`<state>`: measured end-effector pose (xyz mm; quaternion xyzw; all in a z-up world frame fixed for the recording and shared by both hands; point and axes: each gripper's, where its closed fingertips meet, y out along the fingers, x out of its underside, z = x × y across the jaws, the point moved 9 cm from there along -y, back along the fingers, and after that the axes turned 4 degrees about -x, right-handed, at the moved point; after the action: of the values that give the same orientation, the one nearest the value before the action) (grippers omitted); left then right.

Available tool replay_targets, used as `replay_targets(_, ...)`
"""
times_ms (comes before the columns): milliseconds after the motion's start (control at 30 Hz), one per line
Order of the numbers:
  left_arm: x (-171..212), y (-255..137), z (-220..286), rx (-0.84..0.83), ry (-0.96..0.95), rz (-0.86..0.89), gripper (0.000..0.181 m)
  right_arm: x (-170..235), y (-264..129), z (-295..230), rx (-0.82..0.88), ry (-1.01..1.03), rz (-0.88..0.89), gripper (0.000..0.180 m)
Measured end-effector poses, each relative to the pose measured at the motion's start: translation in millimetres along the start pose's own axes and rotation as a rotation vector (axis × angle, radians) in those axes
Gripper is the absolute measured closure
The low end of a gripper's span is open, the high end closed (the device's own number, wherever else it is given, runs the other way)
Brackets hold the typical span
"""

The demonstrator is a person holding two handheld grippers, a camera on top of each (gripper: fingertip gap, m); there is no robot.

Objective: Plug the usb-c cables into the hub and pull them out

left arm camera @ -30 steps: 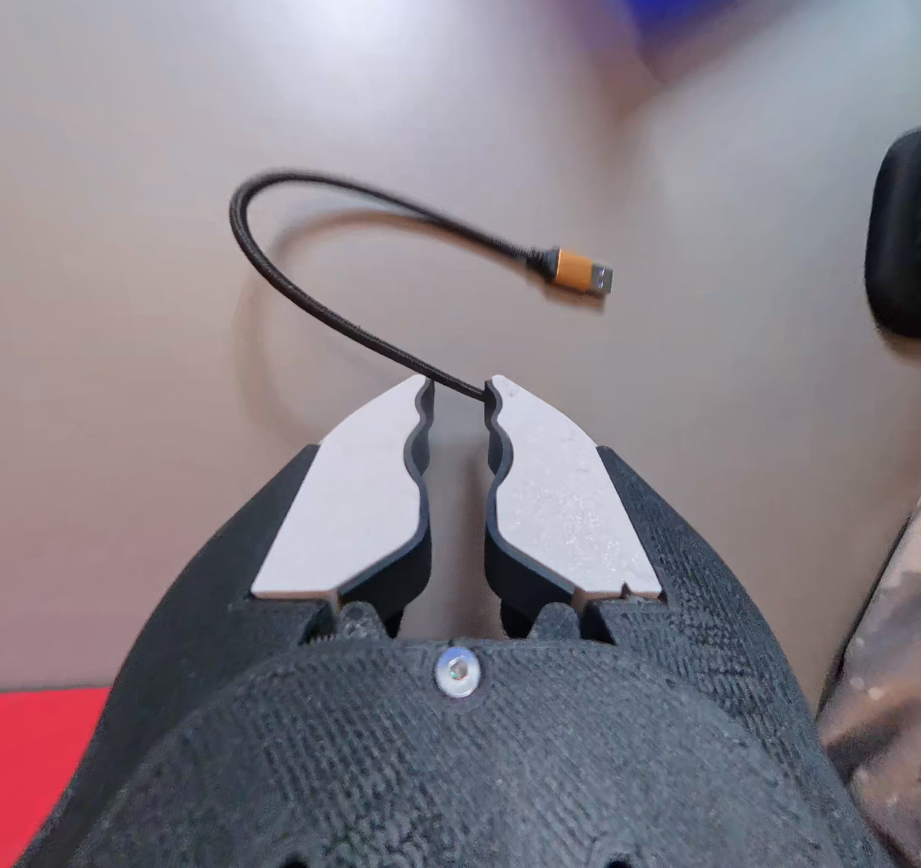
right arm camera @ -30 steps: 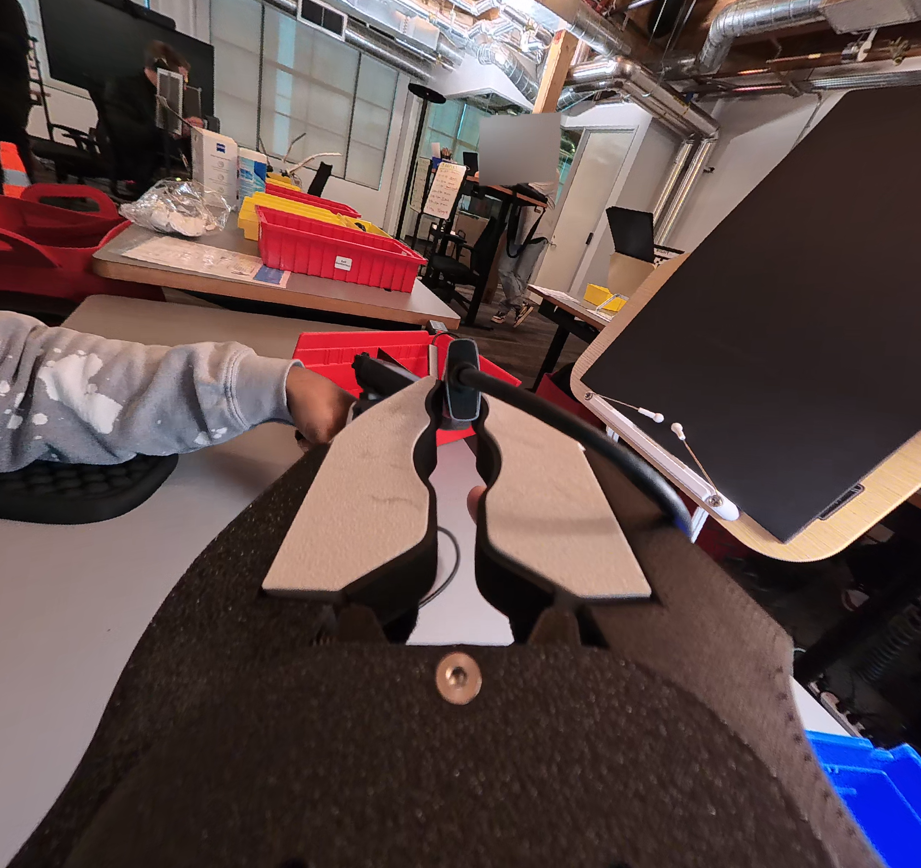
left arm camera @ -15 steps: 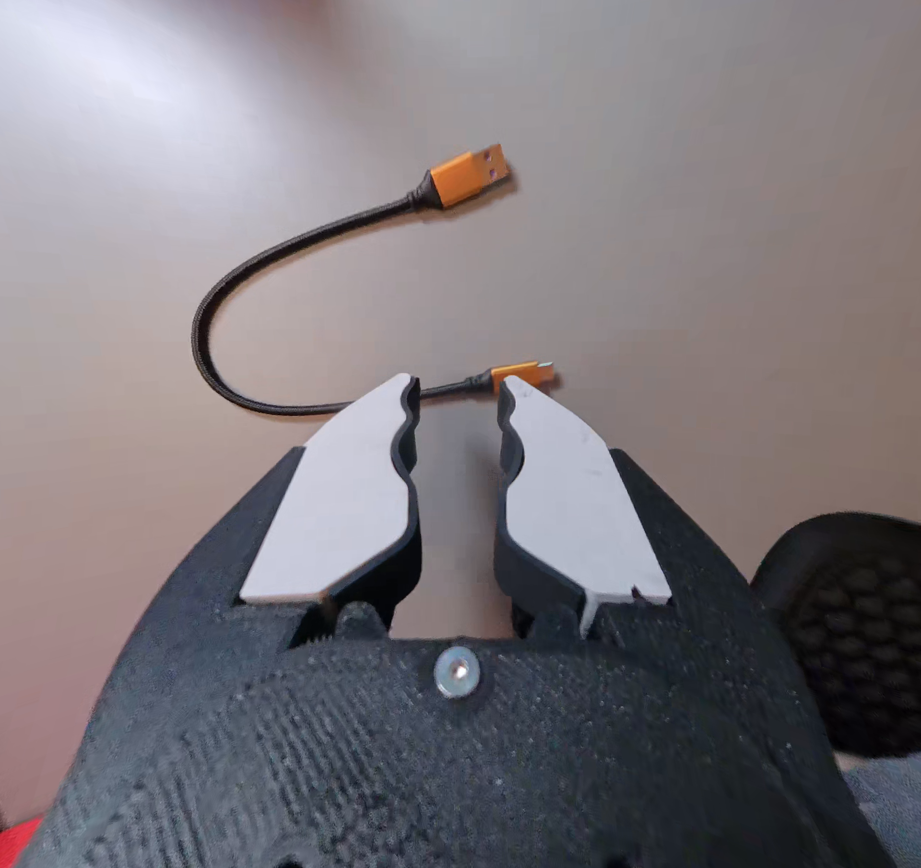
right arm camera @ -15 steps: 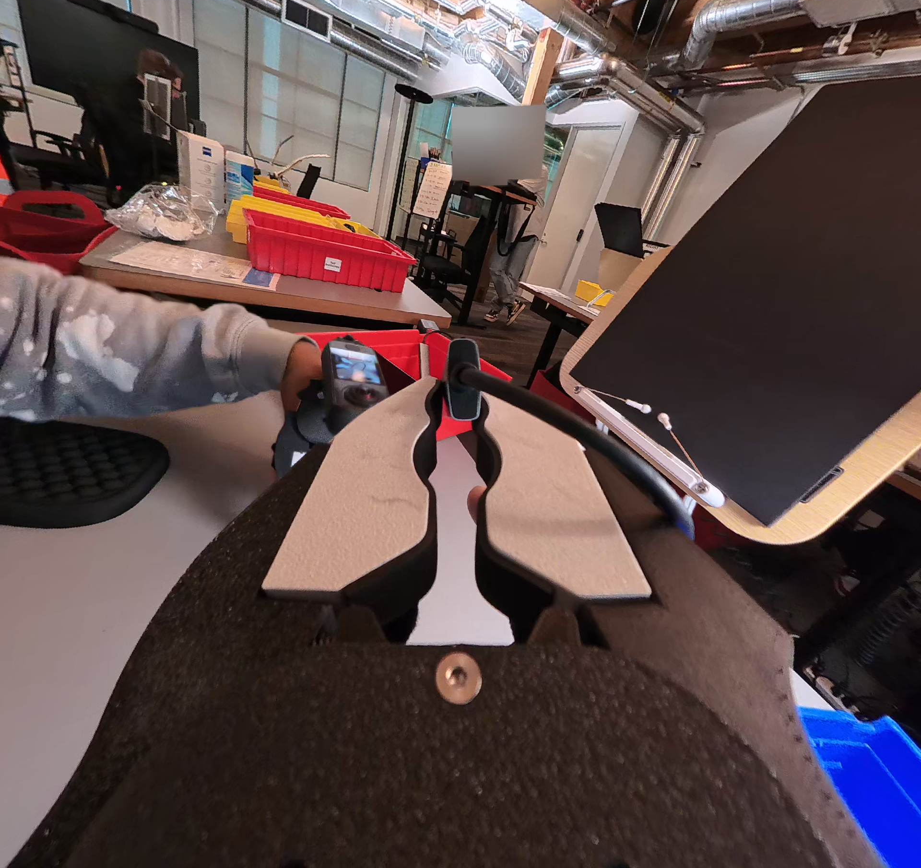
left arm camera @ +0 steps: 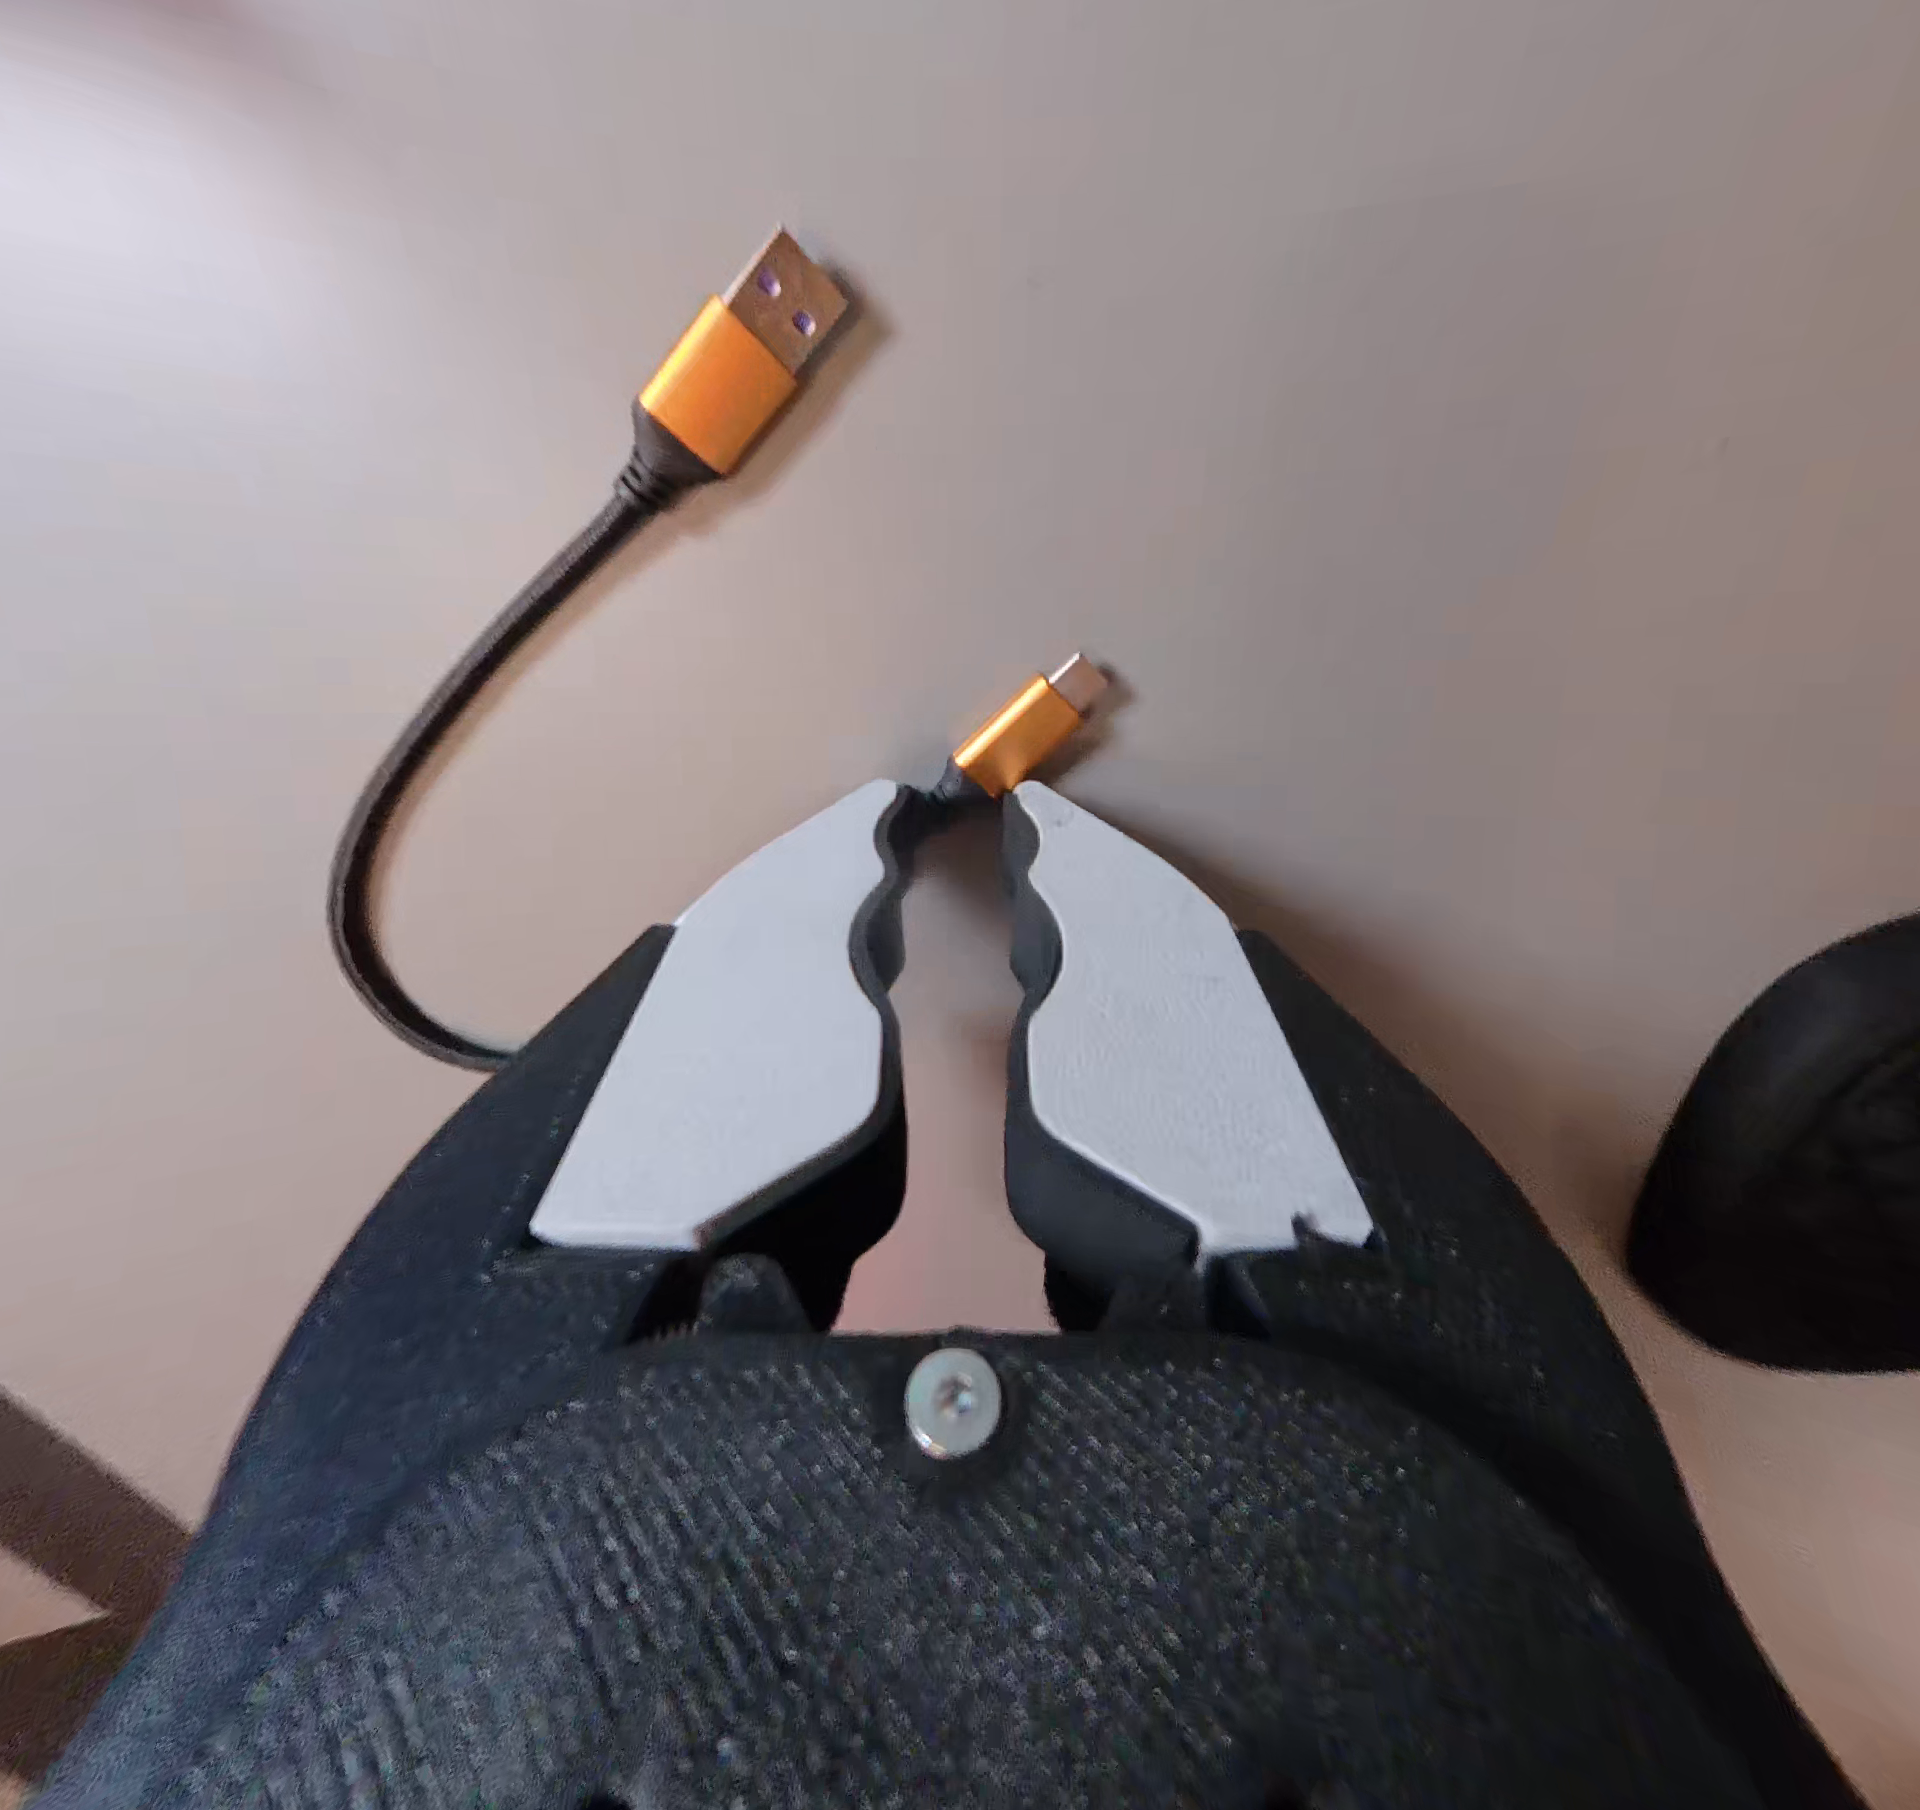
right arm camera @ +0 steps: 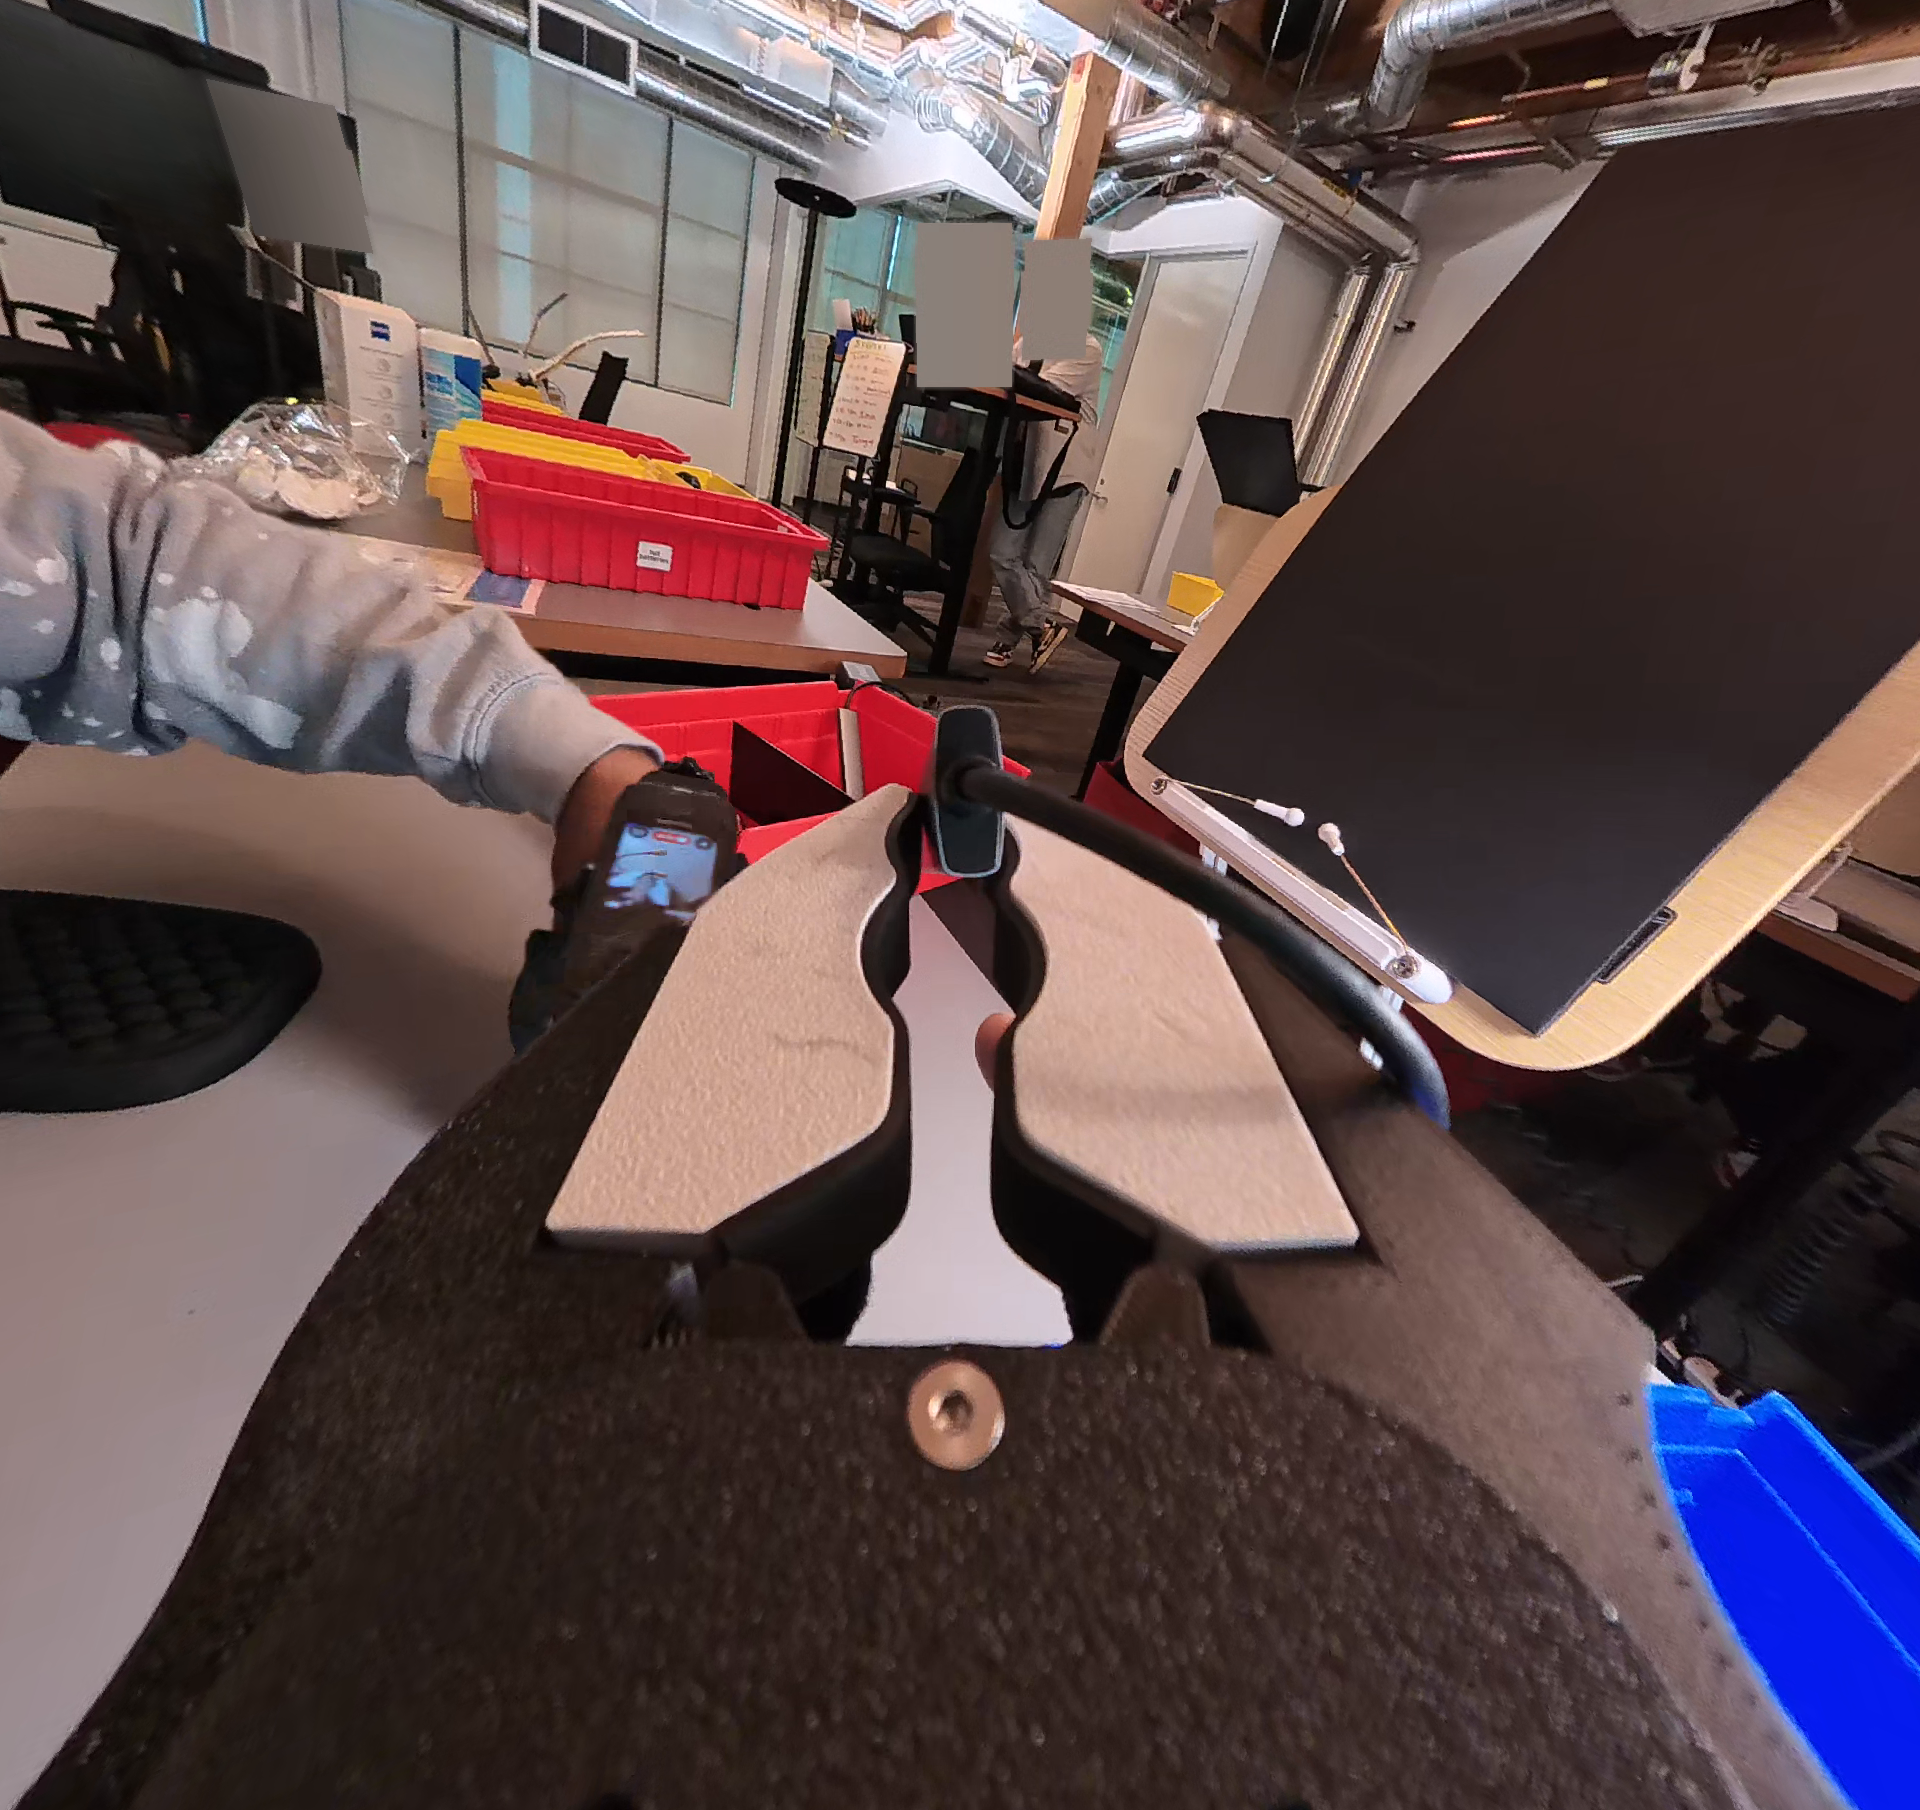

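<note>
Left gripper [left arm camera: 954, 796] is down at the table [left arm camera: 1351, 306], tips slightly apart, straddling the braided cable [left arm camera: 416, 815] just behind its small orange USB-C plug [left arm camera: 1023, 734], not clamped yet. Right gripper [right arm camera: 951, 815] is pinched on the hub [right arm camera: 966, 794], held aloft with its lead [right arm camera: 1195, 903] trailing. Nothing looks plugged in; I'd say all insertions and pull-outs remain.

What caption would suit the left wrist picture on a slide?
Left gripper, fingers apart, poised over the small orange plug of a short braided cable lying on the table.
</note>
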<state>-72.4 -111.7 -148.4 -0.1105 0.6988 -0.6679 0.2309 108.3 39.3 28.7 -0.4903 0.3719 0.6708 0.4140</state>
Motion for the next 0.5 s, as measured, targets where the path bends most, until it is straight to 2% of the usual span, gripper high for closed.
replay_targets(67, 1, 1, -4, -0.008, -0.190, 0.038, 0.172, -1, -2, 0, 0.003, 0.001, 0.006, 0.169)
replay_targets(167, 10, 1, -9, -0.042, -0.626, 0.157, 0.172, -3, -5, 1, 0.008, 0.001, 0.014, 0.169)
replay_targets(233, 16, 0, -5, 0.001, -0.756, 0.285, 0.172, -4, -6, 2, 0.007, 0.006, 0.023, 0.169)
replay_targets(333, 24, 0, 5, -0.089, -0.721, 0.329, 0.172, -4, -7, 2, 0.000, 0.014, 0.026, 0.169)
replay_targets(500, 23, 0, 13, -0.111, -0.658, 0.392, 0.166, -2, -4, 0, -0.025, 0.027, 0.021, 0.169)
